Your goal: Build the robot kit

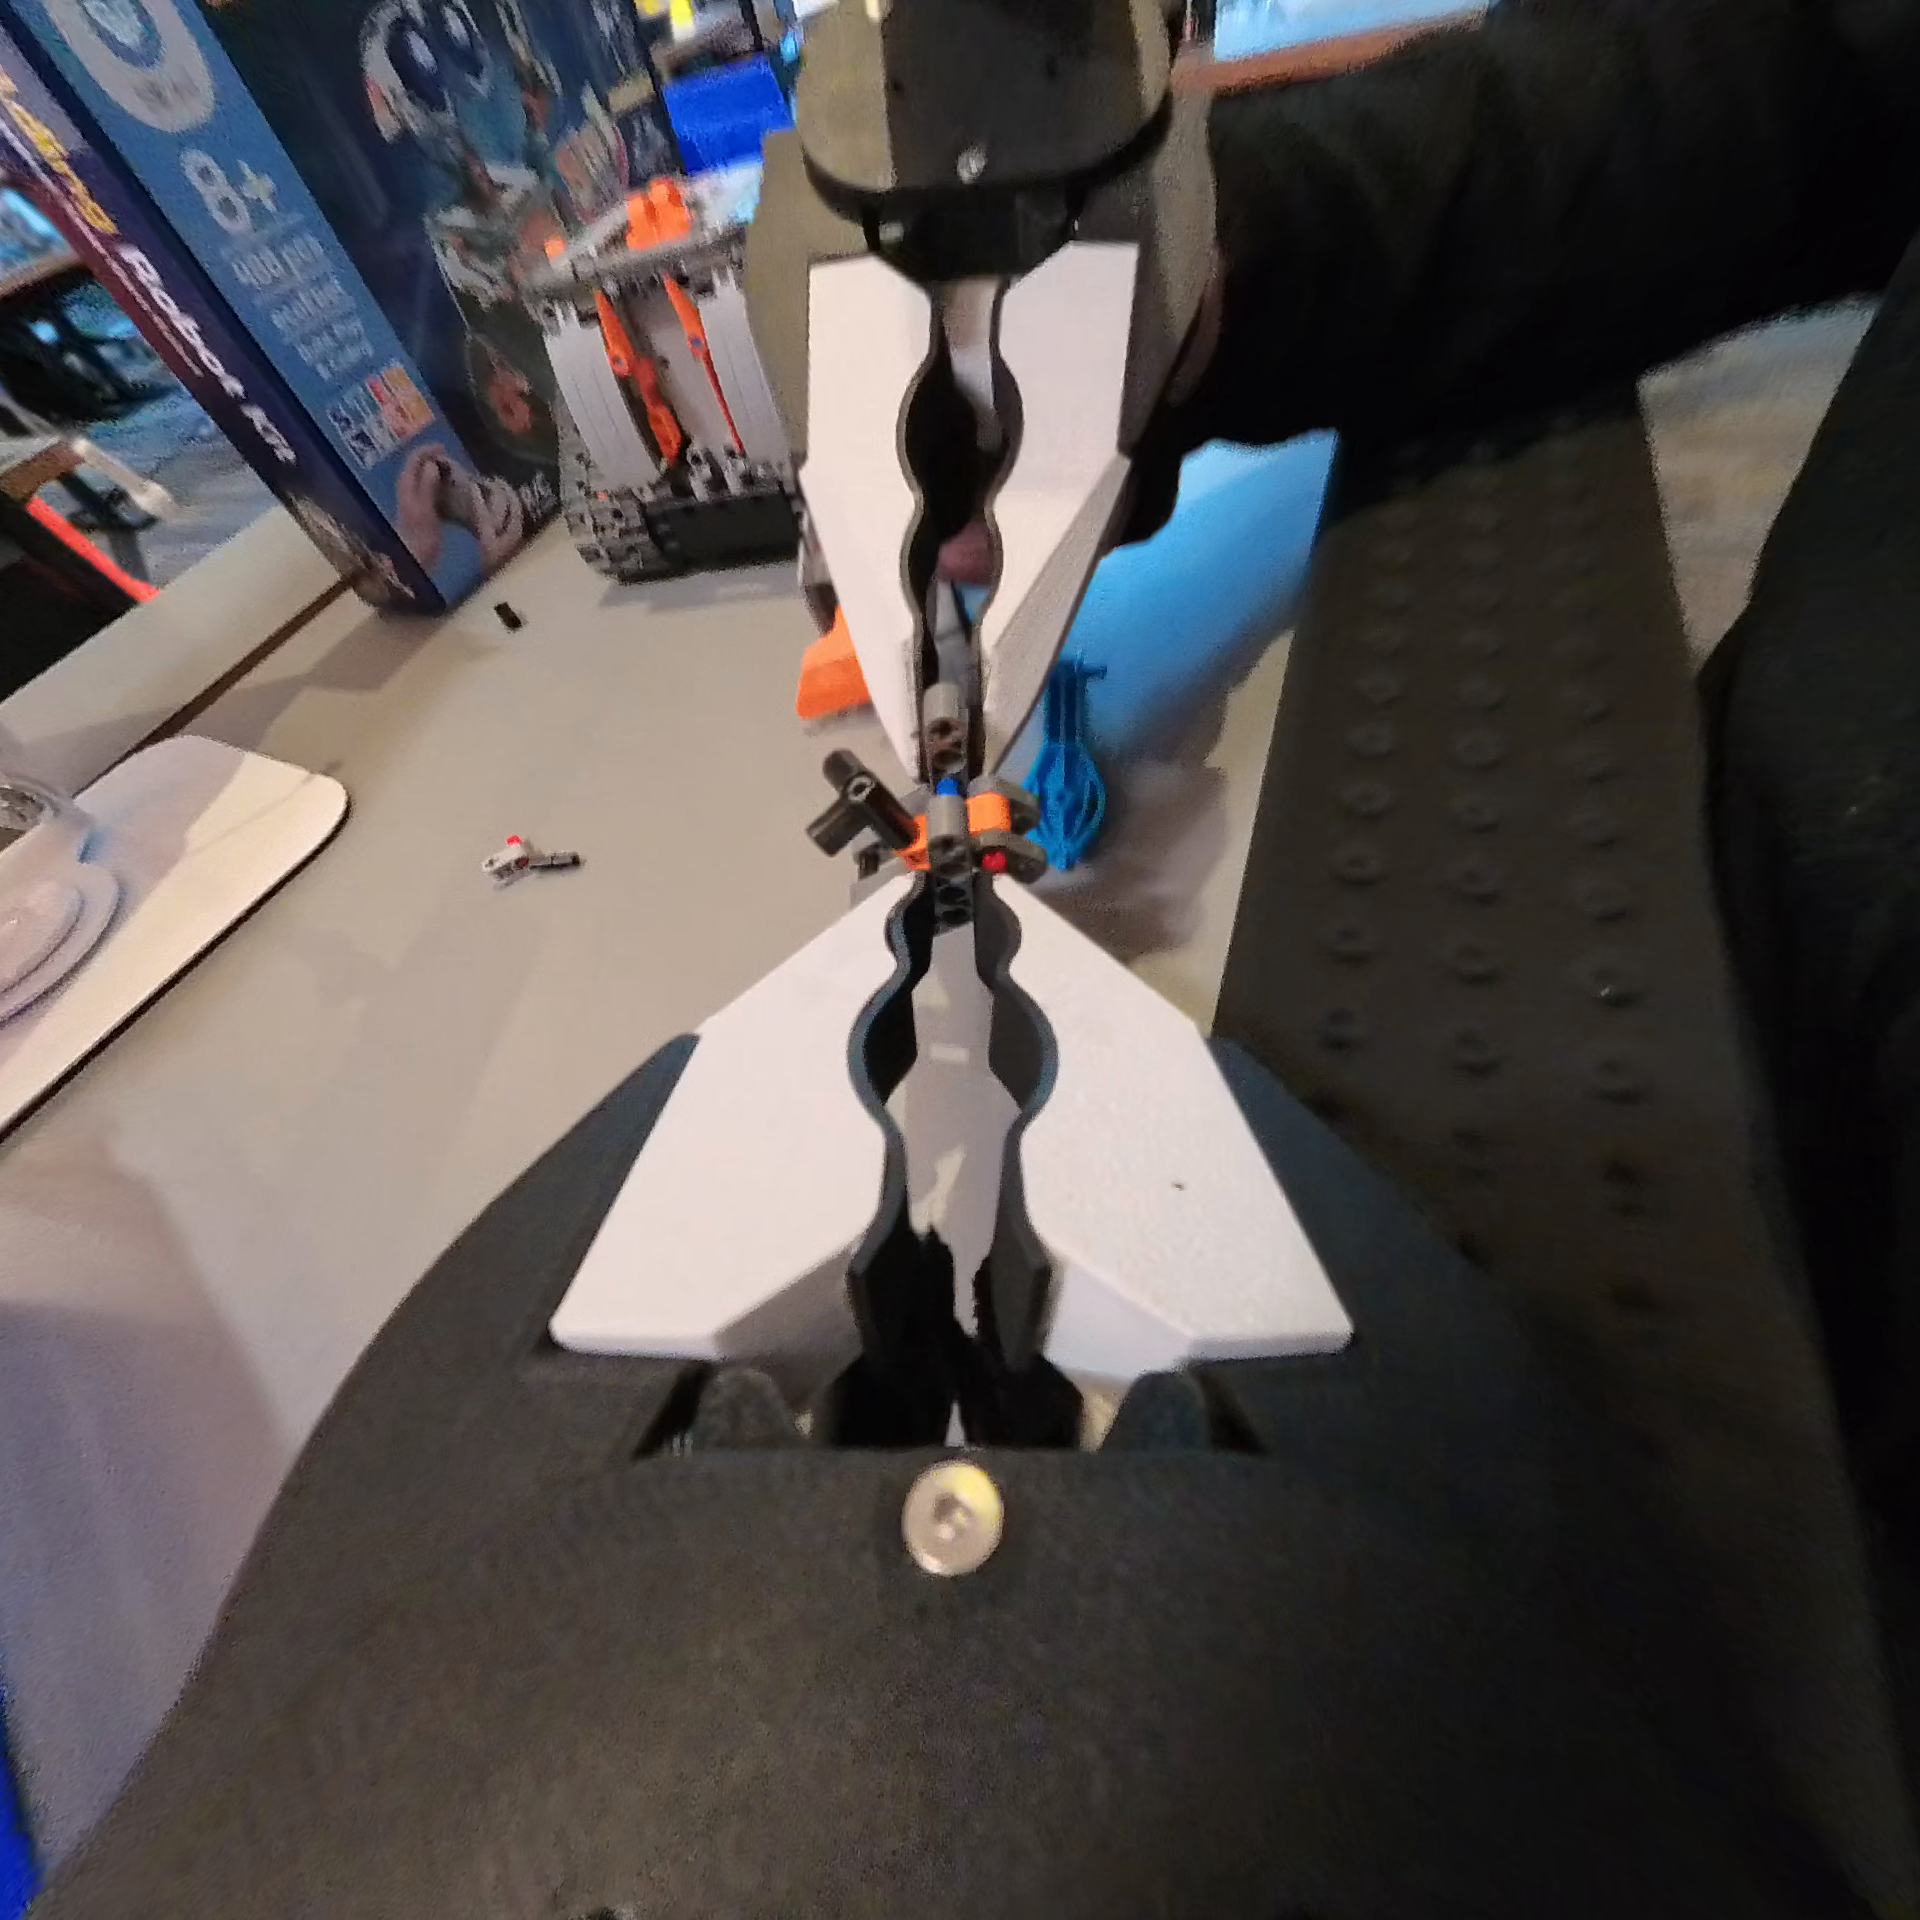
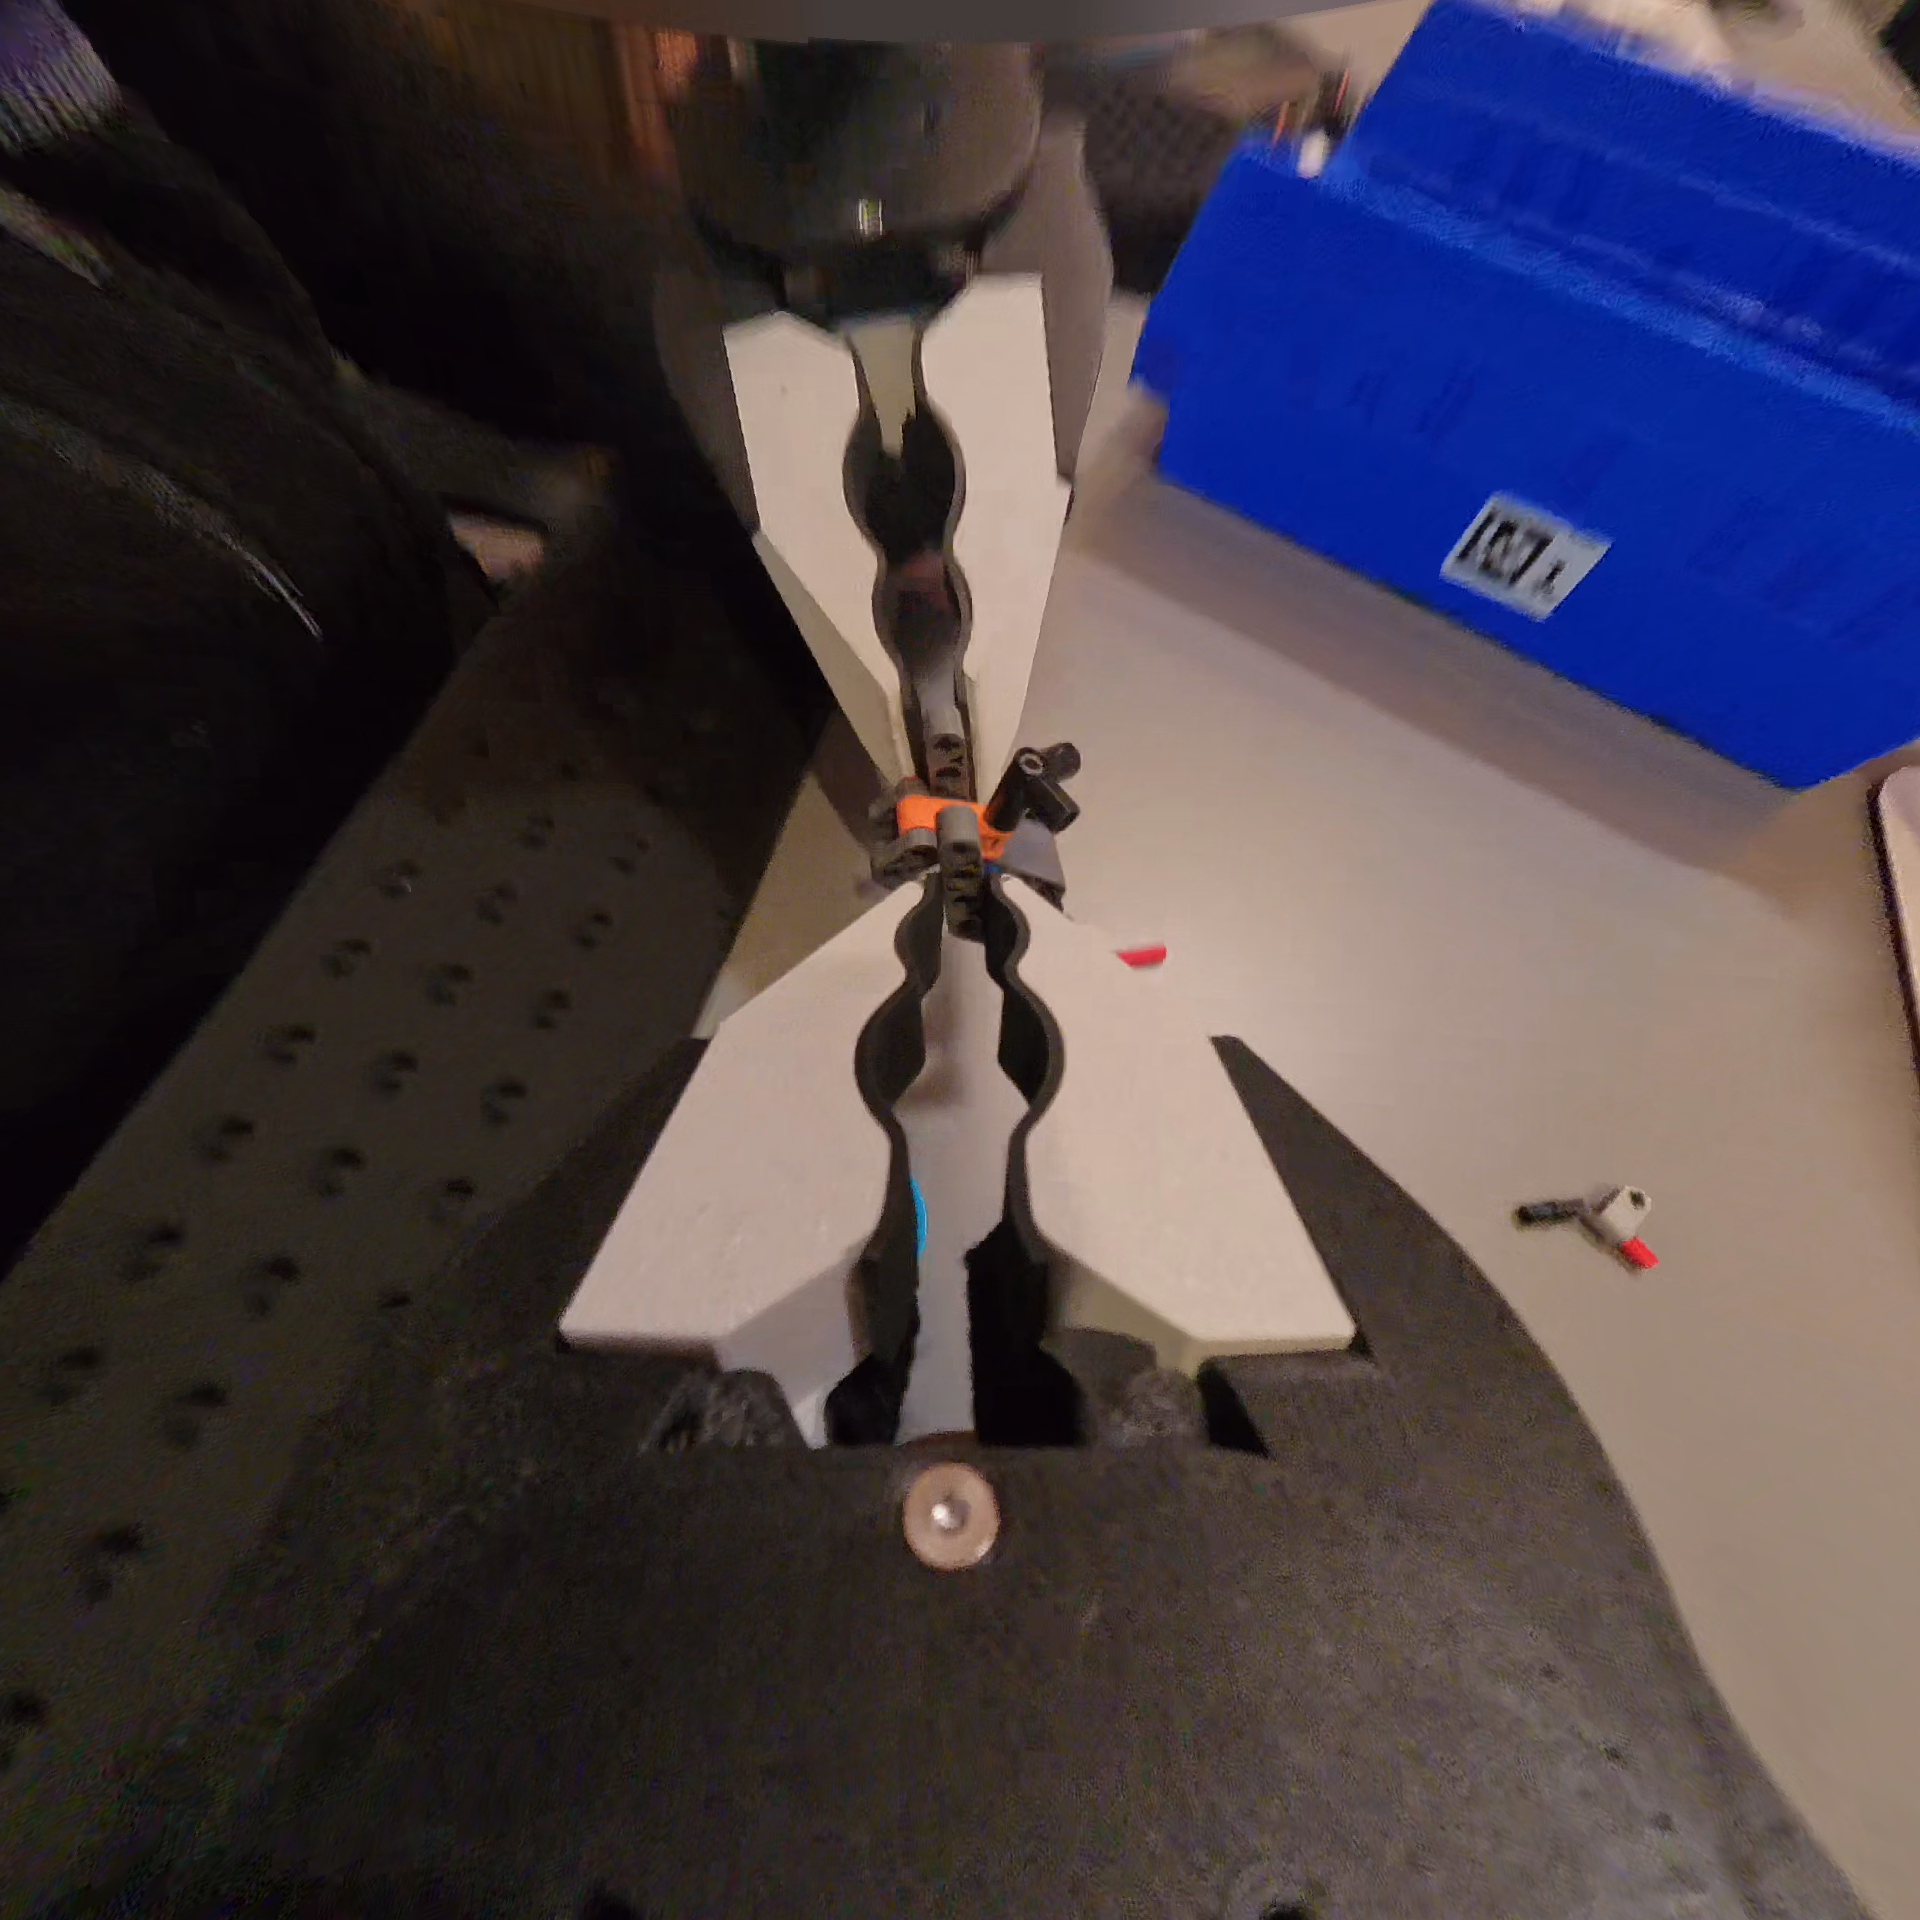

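A small brick assembly [image 1: 951, 831] of grey, black and orange pieces with blue and red pins hangs in the air between the two grippers. My left gripper [image 1: 948, 914] is shut on its black beam from the near side. My right gripper [image 1: 948, 753] comes in from above and opposite, tip to tip, shut on the assembly's far beam. In the right wrist view, my right gripper [image 2: 961, 920] grips the assembly [image 2: 951, 826] from below and the left gripper [image 2: 940, 764] from above. A black cross-shaped connector [image 2: 1039, 784] sticks out sideways.
The grey table [image 1: 520, 1039] carries a blue toy box [image 1: 260, 312], a white-and-orange tracked model [image 1: 665, 416], a white board [image 1: 156, 883], a small loose piece [image 1: 525, 860], blue [image 1: 1070, 790] and orange [image 1: 831, 675] parts. A blue bin [image 2: 1558, 416] stands right, a black perforated board [image 2: 416, 1039] left. The grippers are tip to tip, or close to it.
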The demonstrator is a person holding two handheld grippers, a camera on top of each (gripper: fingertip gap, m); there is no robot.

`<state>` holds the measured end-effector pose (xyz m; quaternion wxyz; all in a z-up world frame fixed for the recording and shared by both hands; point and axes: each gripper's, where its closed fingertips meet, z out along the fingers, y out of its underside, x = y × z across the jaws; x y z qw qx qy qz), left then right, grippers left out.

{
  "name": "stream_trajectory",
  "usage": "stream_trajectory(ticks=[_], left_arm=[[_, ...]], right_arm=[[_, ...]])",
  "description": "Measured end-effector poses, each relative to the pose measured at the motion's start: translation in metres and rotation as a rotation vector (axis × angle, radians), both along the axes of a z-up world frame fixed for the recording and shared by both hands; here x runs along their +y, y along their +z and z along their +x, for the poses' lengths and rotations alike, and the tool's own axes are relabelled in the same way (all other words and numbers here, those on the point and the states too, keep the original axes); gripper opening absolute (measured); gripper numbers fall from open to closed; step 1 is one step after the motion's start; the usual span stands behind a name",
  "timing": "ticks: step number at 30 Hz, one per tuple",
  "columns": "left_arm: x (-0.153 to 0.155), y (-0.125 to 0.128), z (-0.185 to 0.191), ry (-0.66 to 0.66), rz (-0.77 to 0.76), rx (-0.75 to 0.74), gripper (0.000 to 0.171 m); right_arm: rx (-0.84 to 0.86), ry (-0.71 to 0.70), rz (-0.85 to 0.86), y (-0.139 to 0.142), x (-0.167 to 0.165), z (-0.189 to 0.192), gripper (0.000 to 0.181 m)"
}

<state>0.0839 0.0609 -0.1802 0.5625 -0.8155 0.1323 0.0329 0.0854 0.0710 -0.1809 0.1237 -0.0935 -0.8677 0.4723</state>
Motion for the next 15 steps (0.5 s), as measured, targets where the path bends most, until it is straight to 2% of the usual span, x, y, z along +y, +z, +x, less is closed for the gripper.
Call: stream_trajectory(ticks=[2, 6, 9, 15], left_arm=[[0.000, -0.015, 0.001, -0.007, -0.072, 0.052, 0.006], [-0.001, -0.023, 0.005, -0.032, -0.118, 0.086, 0.006], [-0.001, -0.035, 0.005, -0.043, -0.186, 0.135, 0.006], [-0.002, -0.043, 0.004, -0.072, -0.238, 0.159, 0.006]], right_arm=[[0.023, 0.002, 0.126, -0.017, 0.000, 0.002, 0.006], [0.070, 0.002, 0.294, -0.035, 0.002, 0.003, 0.006], [0.068, -0.007, 0.331, -0.046, 0.002, 0.003, 0.006], [0.085, -0.041, 0.381, -0.050, 0.001, 0.000, 0.005]])
